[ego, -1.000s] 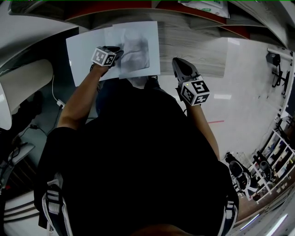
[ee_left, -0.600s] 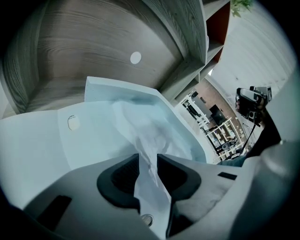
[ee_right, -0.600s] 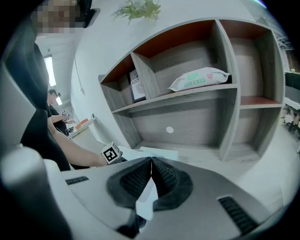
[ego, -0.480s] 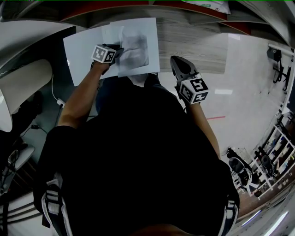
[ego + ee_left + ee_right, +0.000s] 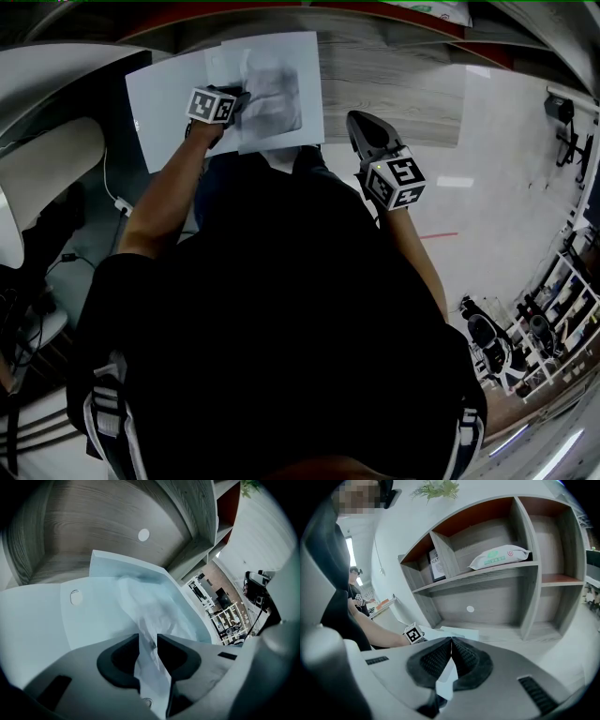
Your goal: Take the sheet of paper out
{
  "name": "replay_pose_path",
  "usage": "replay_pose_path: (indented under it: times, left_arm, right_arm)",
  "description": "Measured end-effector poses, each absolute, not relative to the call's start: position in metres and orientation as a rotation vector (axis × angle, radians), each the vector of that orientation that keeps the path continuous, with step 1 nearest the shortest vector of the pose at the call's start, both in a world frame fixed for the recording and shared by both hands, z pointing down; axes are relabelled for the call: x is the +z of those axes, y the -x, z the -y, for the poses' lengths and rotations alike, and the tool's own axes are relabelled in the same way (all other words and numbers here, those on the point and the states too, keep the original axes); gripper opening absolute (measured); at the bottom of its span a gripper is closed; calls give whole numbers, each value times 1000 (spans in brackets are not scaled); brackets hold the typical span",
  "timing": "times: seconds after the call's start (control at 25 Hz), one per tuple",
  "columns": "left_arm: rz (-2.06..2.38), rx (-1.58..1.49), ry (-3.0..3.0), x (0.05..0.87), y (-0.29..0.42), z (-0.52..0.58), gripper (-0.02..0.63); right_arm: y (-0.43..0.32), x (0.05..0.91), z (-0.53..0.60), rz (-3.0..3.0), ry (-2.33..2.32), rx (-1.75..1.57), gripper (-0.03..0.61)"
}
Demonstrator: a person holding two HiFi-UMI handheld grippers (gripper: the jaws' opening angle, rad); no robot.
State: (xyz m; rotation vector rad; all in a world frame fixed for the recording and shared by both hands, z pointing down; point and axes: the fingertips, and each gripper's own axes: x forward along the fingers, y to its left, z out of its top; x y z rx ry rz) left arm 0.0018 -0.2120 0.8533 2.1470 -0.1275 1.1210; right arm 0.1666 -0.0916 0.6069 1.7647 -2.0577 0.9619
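Head view: looks steeply down on a wooden shelf, with the left gripper reaching onto the sheet of paper lying there, rumpled and grey around the jaws, partly overlapping a second white sheet. Shows the right gripper hanging well apart to the right, touching nothing.

Left gripper view: catches the left gripper closed to a thin slit, pinching a raised, crumpled fold of the sheet of paper (possibly a clear cover over it; hard to tell).

Right gripper view: finds the right gripper pressed tip to tip with nothing between the jaws, pointed at the shelf, below a white packet on the upper board.

Appears to be the pulling stage, with the grip made and the sheet not yet off the shelf. Calls next for a steady draw back toward the body with a firm pinch, perhaps with the free gripper pinning the second sheet.
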Motion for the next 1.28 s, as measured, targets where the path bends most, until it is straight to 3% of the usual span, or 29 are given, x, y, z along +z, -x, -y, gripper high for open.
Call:
replay_pose_path:
  times: [0.72,1.28]
  left_arm:
    - [98,1065,-2083,852,-37,197,95]
    - [63,1064,-2097,854,-36,199,28]
  right_arm:
    - [-169,605,92,2065,-1743,977,14]
    - [-169,606,98,2066,-1755,953,14]
